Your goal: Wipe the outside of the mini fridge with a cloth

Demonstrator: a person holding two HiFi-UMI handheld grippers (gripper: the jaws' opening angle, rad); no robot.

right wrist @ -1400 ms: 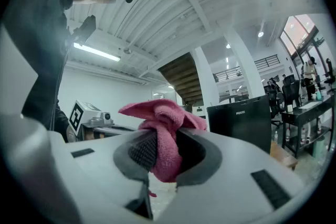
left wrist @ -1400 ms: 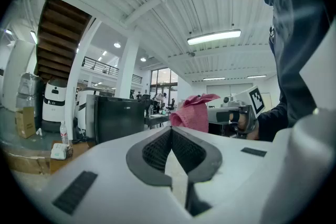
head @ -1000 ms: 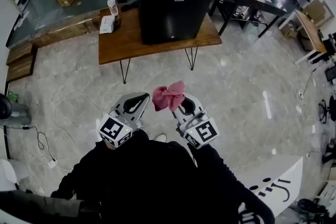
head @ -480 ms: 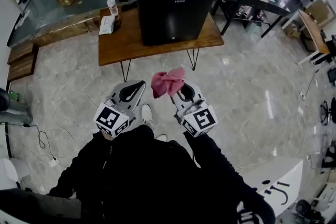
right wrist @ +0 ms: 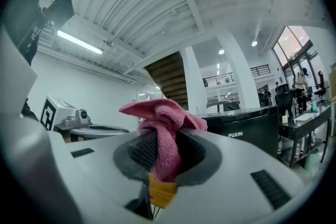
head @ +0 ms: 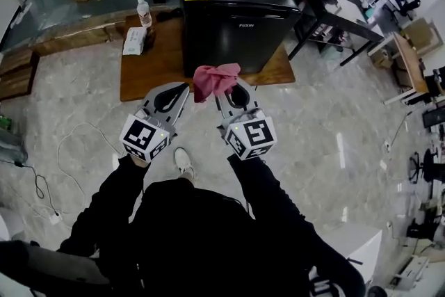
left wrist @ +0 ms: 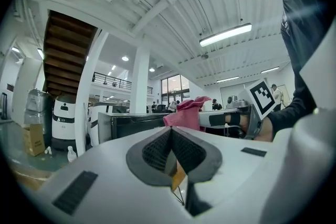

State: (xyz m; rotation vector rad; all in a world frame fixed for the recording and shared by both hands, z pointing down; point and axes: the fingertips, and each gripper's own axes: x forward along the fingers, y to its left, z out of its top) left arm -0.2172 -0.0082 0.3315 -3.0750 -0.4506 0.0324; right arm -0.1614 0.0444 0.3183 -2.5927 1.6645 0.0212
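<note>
The black mini fridge [head: 233, 10] stands on a low wooden table [head: 149, 69], its door facing me; it also shows as a black box [right wrist: 247, 128] in the right gripper view. My right gripper [head: 226, 88] is shut on a pink cloth [head: 214, 78], which bunches out of its jaws [right wrist: 160, 128] just in front of the fridge door. My left gripper [head: 172, 95] is beside it to the left, shut with nothing between its jaws [left wrist: 169, 152]. The pink cloth [left wrist: 186, 113] shows from that side too.
A water bottle [head: 144, 10] and a white packet [head: 134, 40] lie on the table's left end. A dark desk [head: 341, 7] stands right of the fridge. A white cable [head: 76, 142] trails over the marble floor at left. My shoe [head: 183, 163] is below the grippers.
I have stepped closer to the table; both grippers rose and moved forward, and the pink cloth now sits at the fridge's lower front.
</note>
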